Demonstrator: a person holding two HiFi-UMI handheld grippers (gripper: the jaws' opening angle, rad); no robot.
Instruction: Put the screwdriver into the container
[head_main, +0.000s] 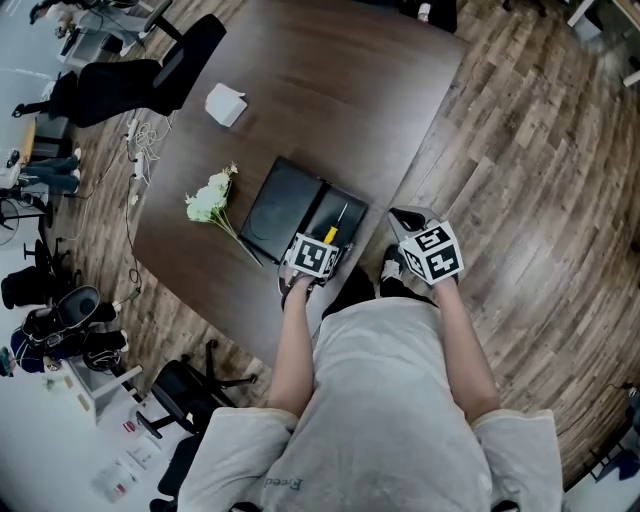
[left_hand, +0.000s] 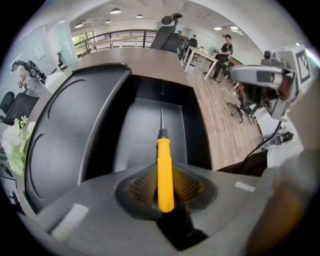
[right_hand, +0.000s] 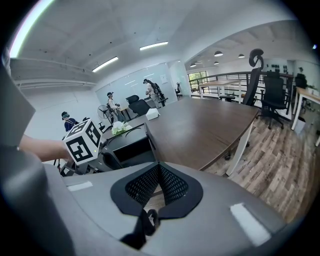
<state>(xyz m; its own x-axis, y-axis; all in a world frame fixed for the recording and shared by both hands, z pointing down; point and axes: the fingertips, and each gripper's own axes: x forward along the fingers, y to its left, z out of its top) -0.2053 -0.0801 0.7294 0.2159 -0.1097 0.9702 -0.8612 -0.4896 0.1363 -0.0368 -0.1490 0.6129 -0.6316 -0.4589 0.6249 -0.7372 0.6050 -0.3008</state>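
Table (head_main: 340, 90) holds 1 container (head_main: 280, 205); 1 screwdriver (left_hand: 165, 170) clamped.

Bright, even light from ceiling strips (right_hand: 105, 64) fills the room, shadows stay soft, the dark table (head_main: 340, 90) carries a faint sheen, and every view bends strongly at its edges (fisheye lenses).

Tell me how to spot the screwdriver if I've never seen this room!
Find the big dark wooden table, then the open black container by the edge nearest the person. The left gripper holds the screwdriver over it, tip pointing into the tray. It is the only bright yellow thing: a yellow handle with a thin metal shaft, unlike the white flowers nearby.
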